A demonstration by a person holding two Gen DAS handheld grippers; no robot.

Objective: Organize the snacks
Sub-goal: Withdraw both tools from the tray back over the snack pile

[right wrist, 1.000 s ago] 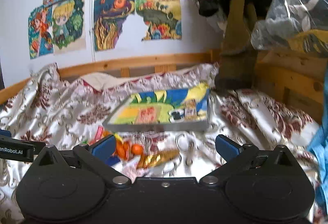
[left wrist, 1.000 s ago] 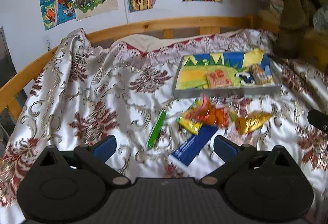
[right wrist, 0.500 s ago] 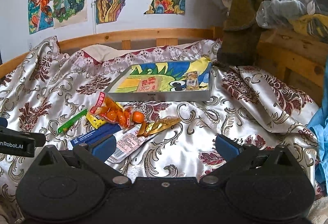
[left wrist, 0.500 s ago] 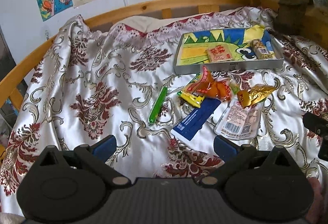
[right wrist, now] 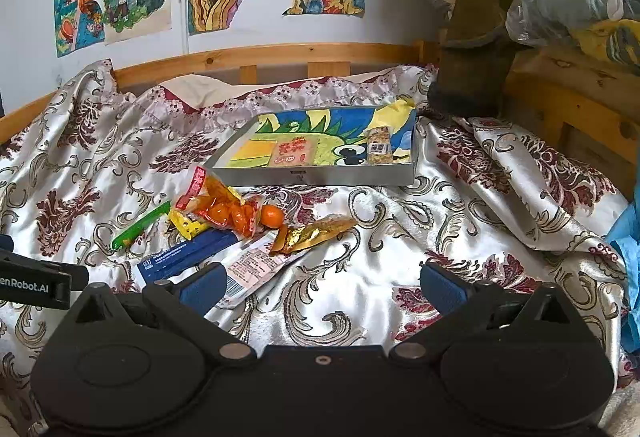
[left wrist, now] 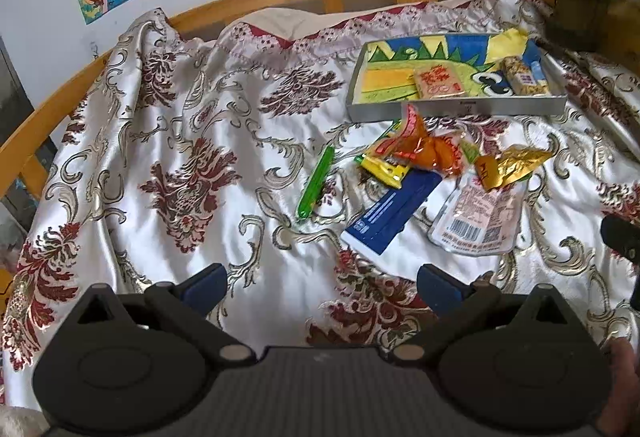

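We had 2 snacks in the tray [left wrist: 456,109] already, approx 6 left in the pile [right wrist: 236,229] on the bedspread [left wrist: 180,165], w/ both grippers, left [left wrist: 320,283] & right [right wrist: 322,283], spread wide & empty.

White lettering "enRobot.AI", cut off at the picture's left edge, stands on the black arm of the left gripper [right wrist: 40,287] in the right wrist view. The clear plastic snack pouch [left wrist: 476,215] carries two printed barcodes, their digits too small to read. The flat pink-and-red packet [left wrist: 438,80] in the grey metal tray [left wrist: 456,107] bears red characters, illegible. Small white print on the long blue wrapper [left wrist: 394,211] is also unreadable.
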